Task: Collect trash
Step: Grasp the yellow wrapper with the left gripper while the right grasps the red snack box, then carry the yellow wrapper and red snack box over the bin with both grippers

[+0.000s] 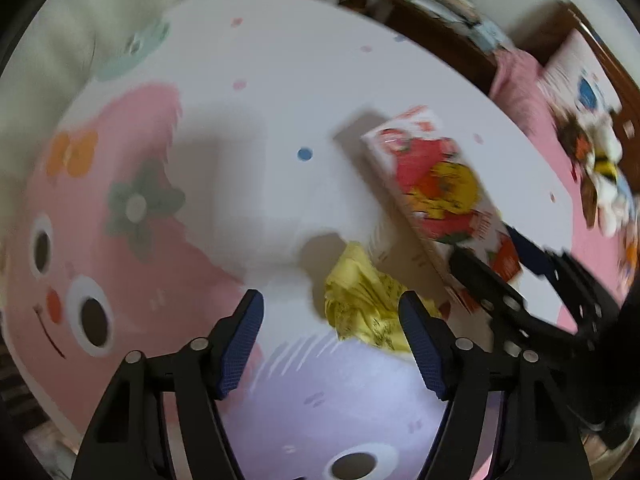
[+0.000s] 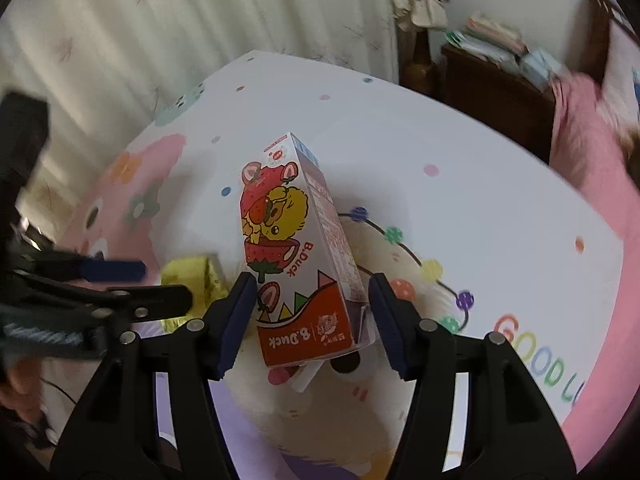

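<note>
progress: early by the look of it; nothing collected, both pieces lay on the desk.
carton: on its side between the spread fingers of the right hand-held gripper, not clamped.
wrapper: crumpled, yellow, just ahead of the left hand-held gripper, jaws apart, empty.
bin: none seen in either view.
left: grab both, find a bin.

Left tongs spread wide, pads parted, gripping nothing, angled downward. Right tongs likewise spread, pads apart, tilted down, close beside the left ones.
</note>
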Available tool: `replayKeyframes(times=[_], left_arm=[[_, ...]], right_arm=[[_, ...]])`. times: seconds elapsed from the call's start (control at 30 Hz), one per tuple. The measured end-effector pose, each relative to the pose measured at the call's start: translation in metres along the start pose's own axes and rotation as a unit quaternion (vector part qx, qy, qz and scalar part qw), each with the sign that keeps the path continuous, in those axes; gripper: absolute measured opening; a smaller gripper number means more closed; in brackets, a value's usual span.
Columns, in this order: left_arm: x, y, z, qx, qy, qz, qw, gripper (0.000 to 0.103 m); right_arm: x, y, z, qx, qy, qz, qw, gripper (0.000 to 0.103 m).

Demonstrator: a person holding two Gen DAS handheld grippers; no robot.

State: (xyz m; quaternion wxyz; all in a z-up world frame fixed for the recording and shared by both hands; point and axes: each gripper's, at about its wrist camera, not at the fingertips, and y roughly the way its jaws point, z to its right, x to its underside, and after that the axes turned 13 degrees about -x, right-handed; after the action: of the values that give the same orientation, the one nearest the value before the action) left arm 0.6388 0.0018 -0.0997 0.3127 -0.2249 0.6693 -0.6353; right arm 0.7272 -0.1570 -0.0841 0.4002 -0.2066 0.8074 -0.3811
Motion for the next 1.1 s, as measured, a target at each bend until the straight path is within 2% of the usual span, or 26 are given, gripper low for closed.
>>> replayKeyframes(times=[0.17, 0.2, 0.33, 0.53, 0.77, 0.83, 0.87, 0.93, 1.1], left_arm=[[0.0, 0.028, 0.005, 0.01, -0.015, -0.038, 0.9991, 0.062], [0.002, 0.025, 0.009, 0.006, -0.008, -0.025, 0.9996, 0.062], [0.013, 0.024, 0.023, 0.01, 0.023, -0.024, 0.9994, 0.057], [0.038, 0.021, 0.03, -0.001, 0.062, -0.005, 0.998, 0.033], [0.061, 0.007, 0.01, -0.021, 0.067, 0.028, 0.9972, 0.028], [0.064, 0.002, 0.001, -0.027, 0.068, 0.038, 0.9966, 0.027], [0.065, -0.001, 0.0, -0.031, 0.07, 0.042, 0.9962, 0.027], [0.071, -0.005, -0.01, -0.036, 0.07, 0.05, 0.9957, 0.027], [0.083, -0.02, -0.05, -0.028, 0.062, 0.061, 0.9958, 0.027]], right_arm=[[0.01, -0.011, 0.014, -0.012, 0.025, 0.007, 1.0, 0.055], [0.012, -0.013, 0.016, -0.014, 0.028, 0.007, 0.999, 0.055], [0.017, -0.017, 0.018, -0.016, 0.042, 0.009, 0.999, 0.055], [0.015, -0.009, 0.008, -0.003, 0.037, -0.005, 0.999, 0.061], [0.015, 0.022, -0.02, 0.056, 0.007, -0.036, 0.998, 0.063], [0.017, 0.026, -0.026, 0.071, 0.005, -0.031, 0.997, 0.05], [0.019, 0.026, -0.029, 0.065, 0.016, -0.024, 0.997, 0.041], [0.022, 0.023, -0.033, 0.054, 0.031, -0.014, 0.998, 0.039], [0.04, 0.008, -0.072, 0.058, 0.026, 0.014, 0.998, 0.038]])
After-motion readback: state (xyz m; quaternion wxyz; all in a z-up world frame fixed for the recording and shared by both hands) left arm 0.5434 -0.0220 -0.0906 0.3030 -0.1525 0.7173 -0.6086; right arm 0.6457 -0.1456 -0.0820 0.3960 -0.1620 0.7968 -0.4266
